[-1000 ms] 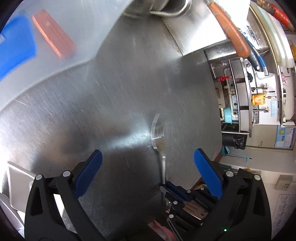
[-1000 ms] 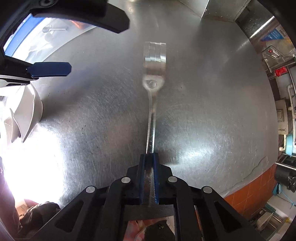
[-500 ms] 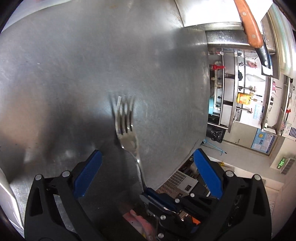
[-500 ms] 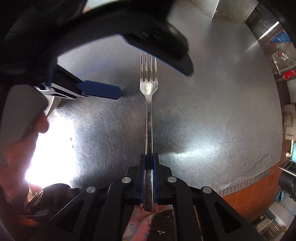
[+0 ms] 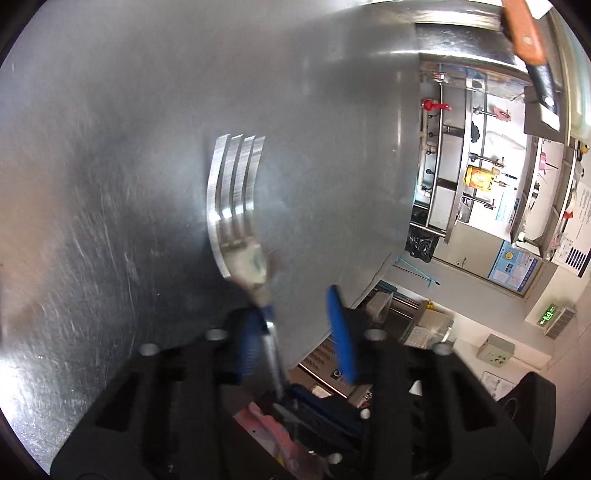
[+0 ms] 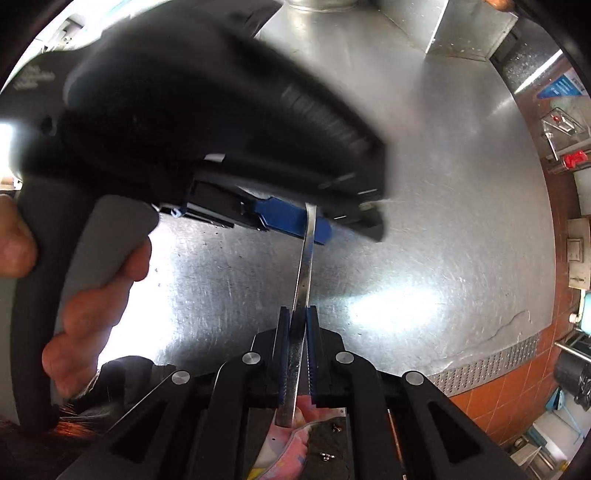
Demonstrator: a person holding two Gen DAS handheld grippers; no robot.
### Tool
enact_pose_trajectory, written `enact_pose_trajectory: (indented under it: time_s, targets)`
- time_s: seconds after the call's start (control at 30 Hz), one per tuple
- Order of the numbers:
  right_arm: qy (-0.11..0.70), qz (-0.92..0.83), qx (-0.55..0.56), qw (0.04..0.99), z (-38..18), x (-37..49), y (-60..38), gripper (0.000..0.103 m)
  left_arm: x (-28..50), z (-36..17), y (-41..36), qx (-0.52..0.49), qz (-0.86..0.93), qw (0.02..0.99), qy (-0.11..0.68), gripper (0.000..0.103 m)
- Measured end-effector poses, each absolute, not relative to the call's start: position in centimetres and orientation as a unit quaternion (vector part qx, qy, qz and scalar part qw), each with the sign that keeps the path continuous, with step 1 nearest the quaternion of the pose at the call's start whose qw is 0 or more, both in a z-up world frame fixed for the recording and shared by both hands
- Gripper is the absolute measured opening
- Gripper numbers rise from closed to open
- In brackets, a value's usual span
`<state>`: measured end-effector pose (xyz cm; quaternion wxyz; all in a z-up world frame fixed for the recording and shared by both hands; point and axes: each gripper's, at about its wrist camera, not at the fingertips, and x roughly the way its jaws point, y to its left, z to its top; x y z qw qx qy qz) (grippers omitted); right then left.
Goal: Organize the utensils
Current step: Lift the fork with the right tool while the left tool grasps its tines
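A steel fork (image 5: 236, 192) is held over the steel table (image 5: 110, 147), tines pointing away in the left wrist view. My right gripper (image 6: 295, 314) is shut on the fork's handle (image 6: 304, 266) and points down. My left gripper (image 5: 295, 306) straddles the fork's neck and its jaws are closing. One blue pad lies against the neck and the other pad (image 5: 340, 332) still stands apart from it. In the right wrist view the left gripper's body (image 6: 207, 122) crosses above and hides the tines. A hand (image 6: 99, 295) grips its handle.
An orange-handled knife (image 5: 524, 33) lies on a raised steel ledge at the far right. The table's edge (image 5: 399, 236) drops off to the right, with shelves and a tiled floor (image 6: 517, 376) beyond.
The left gripper has come down over the fork and its wide jaws have narrowed around the neck. The right gripper has lifted the fork slightly.
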<state>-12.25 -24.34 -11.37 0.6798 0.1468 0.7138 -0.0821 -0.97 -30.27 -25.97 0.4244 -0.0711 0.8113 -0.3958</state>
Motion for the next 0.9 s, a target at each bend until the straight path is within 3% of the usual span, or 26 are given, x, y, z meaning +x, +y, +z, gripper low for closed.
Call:
enact_pose_trajectory:
  time_s: [0.1,0.13,0.83,0.87,0.9]
  targets:
    - [0.714,-0.084,0.146,0.68,-11.3,-12.6,-24.2,0.01,-1.3,-26.4,-30.4,-0.066,-0.394,0.425,0.812,0.009]
    - [0.713,-0.082,0.147,0.68,-11.3,-12.6,-24.2,0.001,-1.5,-26.5,-30.4,-0.068,-0.394,0.424,0.813,0.006]
    - [0.707,-0.105,0.134,0.686,-11.5,-13.5,-24.0,0.002,-1.5,-26.4,-29.4,-0.076,-0.397,0.442,0.801,0.005]
    - [0.708,-0.11,0.128,0.686,-11.4,-13.5,-23.9,0.006,-1.5,-26.3,-29.1,-0.076,-0.398,0.443,0.799,0.005]
    - [0.708,-0.117,0.119,0.686,-11.3,-13.5,-23.8,0.02,-1.5,-26.1,-29.1,-0.075,-0.4,0.444,0.798,0.005]
